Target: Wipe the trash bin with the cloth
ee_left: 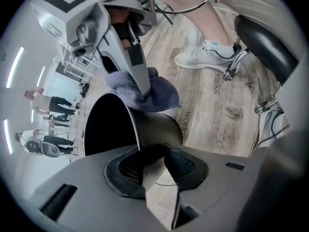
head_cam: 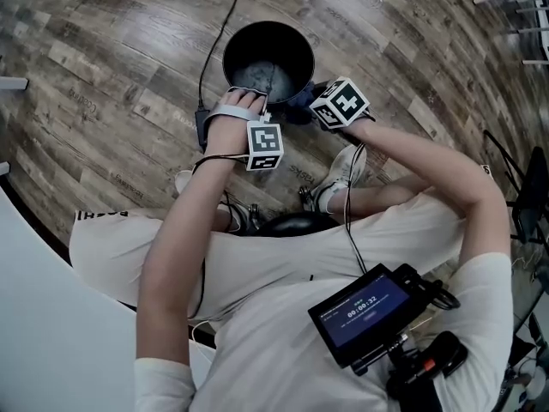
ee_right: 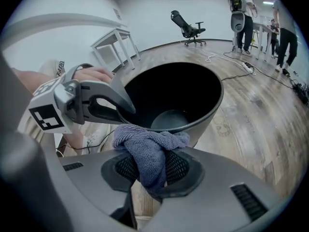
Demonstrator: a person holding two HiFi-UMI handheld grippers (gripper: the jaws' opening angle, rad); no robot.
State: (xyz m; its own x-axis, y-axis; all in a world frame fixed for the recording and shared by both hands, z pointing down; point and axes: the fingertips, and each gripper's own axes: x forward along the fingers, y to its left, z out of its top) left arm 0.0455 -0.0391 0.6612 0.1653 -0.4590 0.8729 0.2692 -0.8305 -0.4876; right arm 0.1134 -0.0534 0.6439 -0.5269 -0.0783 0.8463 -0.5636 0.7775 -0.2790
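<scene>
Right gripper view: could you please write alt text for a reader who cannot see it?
The right gripper clamps a blue-grey cloth at the near rim of a black bin. The left gripper grips that rim on the left. The bin stands on a wooden floor.

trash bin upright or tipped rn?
Upright: in the head view the trash bin sits on the floor, mouth facing up. The left tool grips its rim.
</scene>
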